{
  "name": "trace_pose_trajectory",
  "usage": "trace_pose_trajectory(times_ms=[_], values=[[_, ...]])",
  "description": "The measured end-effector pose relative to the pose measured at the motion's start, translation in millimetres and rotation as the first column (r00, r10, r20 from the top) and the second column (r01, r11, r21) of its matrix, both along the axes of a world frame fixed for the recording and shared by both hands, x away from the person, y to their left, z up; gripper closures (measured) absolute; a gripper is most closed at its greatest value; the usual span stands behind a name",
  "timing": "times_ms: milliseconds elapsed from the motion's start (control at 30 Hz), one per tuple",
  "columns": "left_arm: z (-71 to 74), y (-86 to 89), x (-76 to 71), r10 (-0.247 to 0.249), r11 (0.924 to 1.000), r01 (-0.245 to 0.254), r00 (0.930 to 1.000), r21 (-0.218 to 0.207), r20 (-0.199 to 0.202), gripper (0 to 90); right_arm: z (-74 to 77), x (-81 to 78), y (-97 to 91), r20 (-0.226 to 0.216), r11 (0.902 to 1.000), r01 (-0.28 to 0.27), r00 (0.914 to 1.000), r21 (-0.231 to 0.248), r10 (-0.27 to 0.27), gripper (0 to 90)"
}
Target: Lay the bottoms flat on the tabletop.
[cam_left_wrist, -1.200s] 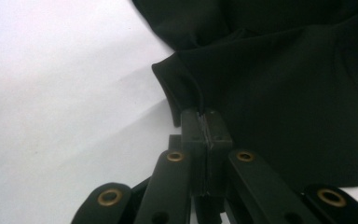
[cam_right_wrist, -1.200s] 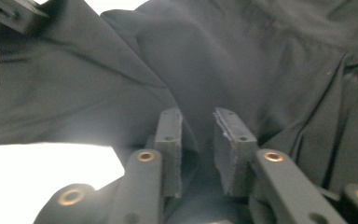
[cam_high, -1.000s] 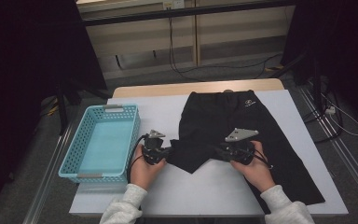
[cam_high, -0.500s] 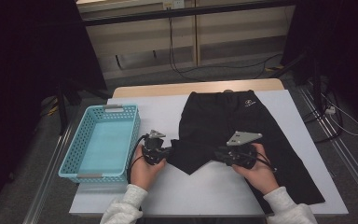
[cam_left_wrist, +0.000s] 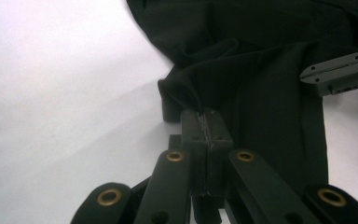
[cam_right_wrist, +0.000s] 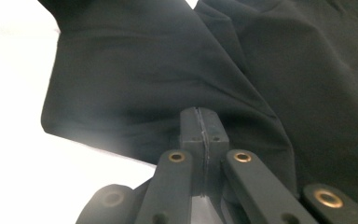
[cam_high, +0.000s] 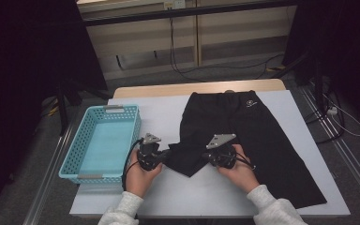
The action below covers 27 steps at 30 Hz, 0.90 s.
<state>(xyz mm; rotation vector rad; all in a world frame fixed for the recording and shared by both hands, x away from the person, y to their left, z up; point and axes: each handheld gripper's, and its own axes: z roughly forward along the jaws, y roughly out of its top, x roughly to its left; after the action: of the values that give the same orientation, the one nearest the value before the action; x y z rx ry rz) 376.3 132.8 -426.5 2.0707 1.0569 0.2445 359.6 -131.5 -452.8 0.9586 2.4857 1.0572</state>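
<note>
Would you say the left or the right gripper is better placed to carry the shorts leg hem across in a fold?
Probably the left gripper: its jaws pinch the outer hem corner of the black shorts, while the right gripper sits farther in on the fabric.

I see a dim room around an evenly lit worktop (cam_high: 168, 197); both close views glare white and blur softly.

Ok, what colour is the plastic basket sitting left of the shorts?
Light blue, a turquoise shade. The basket shows best in the high view.
</note>
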Motion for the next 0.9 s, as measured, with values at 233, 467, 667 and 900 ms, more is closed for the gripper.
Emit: trace_pose_trajectory(times_ms=[233,467,667,900], values=[[4.4,1.5,1.9,-0.001,0.9998,0.001,1.0,-0.022,0.007,89.3,8.8,-1.0,-13.4,0.007,0.999,0.019,0.9998,0.04,-0.019,86.6],[2.2,-0.6,1.9,0.004,0.9999,-0.004,0.9997,-0.016,0.025,89.1,-3.3,4.0,-1.6,0.028,0.9983,0.058,0.9979,0.0,-0.058,69.9],[0.4,-1.0,1.6,-0.003,0.9999,0.004,0.9997,-0.011,0.022,89.0,-5.9,7.6,7.0,0.059,0.9987,0.05,0.997,-0.009,-0.05,87.4],[5.9,-3.6,1.9,0.001,0.9995,0.0,0.9989,-0.033,0.047,88.9,0.7,6.5,-0.4,0.023,0.9992,0.033,0.9992,0.021,-0.034,88.2]])
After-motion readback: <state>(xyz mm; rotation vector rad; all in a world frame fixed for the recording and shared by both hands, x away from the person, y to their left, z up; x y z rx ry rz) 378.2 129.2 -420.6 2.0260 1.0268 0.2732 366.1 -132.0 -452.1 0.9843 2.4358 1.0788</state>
